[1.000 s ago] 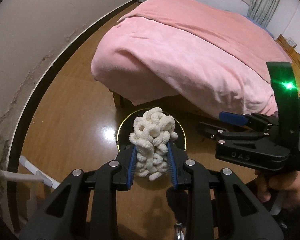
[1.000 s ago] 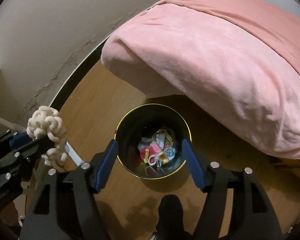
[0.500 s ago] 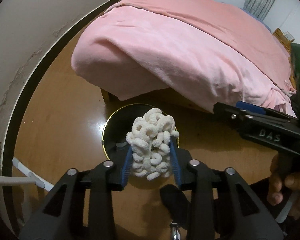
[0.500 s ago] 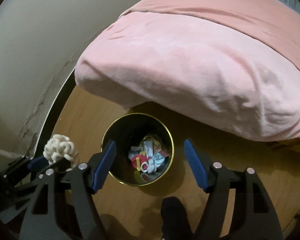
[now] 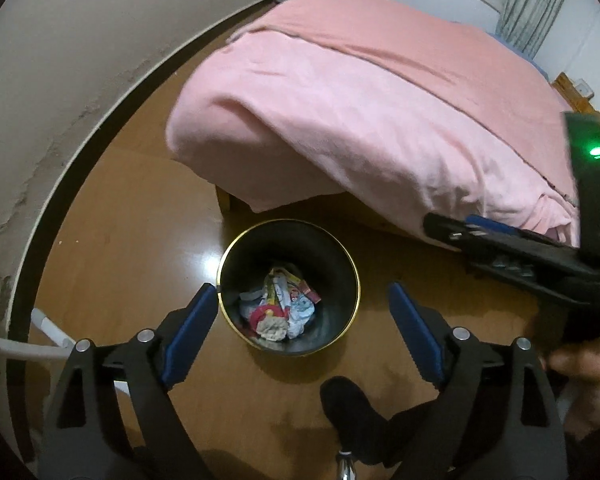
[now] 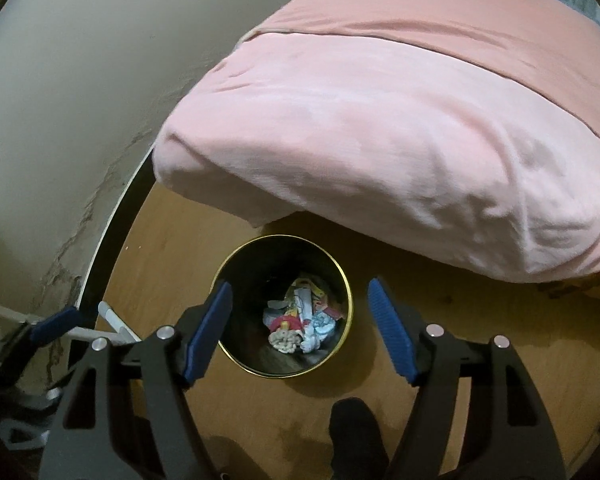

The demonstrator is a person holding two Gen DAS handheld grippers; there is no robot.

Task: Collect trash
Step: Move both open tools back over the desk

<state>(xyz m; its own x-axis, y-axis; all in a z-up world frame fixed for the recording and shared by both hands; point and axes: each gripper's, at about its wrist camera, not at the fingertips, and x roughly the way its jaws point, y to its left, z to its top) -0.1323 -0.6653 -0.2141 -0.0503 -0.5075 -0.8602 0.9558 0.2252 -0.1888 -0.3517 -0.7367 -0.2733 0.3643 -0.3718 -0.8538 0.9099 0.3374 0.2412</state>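
Left wrist view: the left gripper point(image 5: 300, 304) hangs above a black bin with a gold rim point(image 5: 350, 264) on the wooden floor point(image 5: 112, 248). Its jaws have just been opening and stand wide, with nothing between the blue pads point(image 5: 190, 326). Below and ahead of them, the cream knitted bundle point(image 5: 274, 328) lies inside the bin on a heap of wrappers point(image 5: 288, 296). To the right, the right gripper point(image 5: 452, 228) shows side-on, held by a hand point(image 5: 584, 372). A pink blanket point(image 5: 360, 112) drapes over the bed beyond the bin.

Right wrist view: the right gripper point(image 6: 300, 320) also looks down into the bin point(image 6: 340, 272), jaws spread wide and empty. The bundle point(image 6: 285, 340) sits at the near edge of the heap between the pads. The left gripper point(image 6: 54, 326) shows at far left.
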